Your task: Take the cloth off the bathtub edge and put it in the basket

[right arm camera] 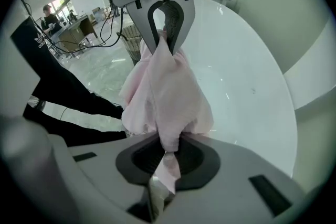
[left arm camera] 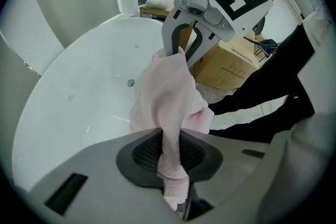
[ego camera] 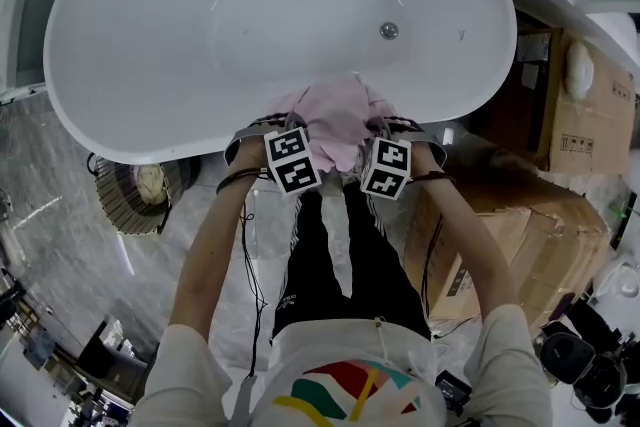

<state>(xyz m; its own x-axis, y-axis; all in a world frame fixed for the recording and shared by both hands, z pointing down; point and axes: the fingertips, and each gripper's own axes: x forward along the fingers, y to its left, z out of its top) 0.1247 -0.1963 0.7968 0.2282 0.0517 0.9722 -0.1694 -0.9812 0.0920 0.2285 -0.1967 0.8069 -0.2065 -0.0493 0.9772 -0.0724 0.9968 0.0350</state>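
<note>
Well, the white bathtub [ego camera: 150, 35] is a smooth, glossy oval with a small round metal drain [ego camera: 389, 30] on its floor. Only the upper folds of the pink cloth [ego camera: 335, 120] reach over its near rim. To the left of the tub, on the marbled grey floor [ego camera: 60, 215], stands a round basket [ego camera: 118, 211] with slatted or woven sides. A pale rounded thing [ego camera: 150, 183] sits inside it, too small to identify. The cloth is well apart from the basket, bunched at the tub's near edge between the two grippers. The left gripper [left arm camera: 169, 152] has its dark ribbed pads pressed together on a thin pinch of the fabric. The right gripper [right arm camera: 167, 157] is clamped the same way on another pinch, with a short tail of cloth poking out behind its pads. The fabric is soft, lightly textured and crumpled into hanging folds between the two grips. In the head view the marker cubes [ego camera: 292, 160] and the cloth itself cover both sets of jaws, so whether the cloth touches the rim cannot be told. Brown cardboard boxes [ego camera: 585, 125] stand to the right of the tub, partly cut off by the frame. The person's black trousers [ego camera: 330, 255] hide the floor directly below the grippers.
</note>
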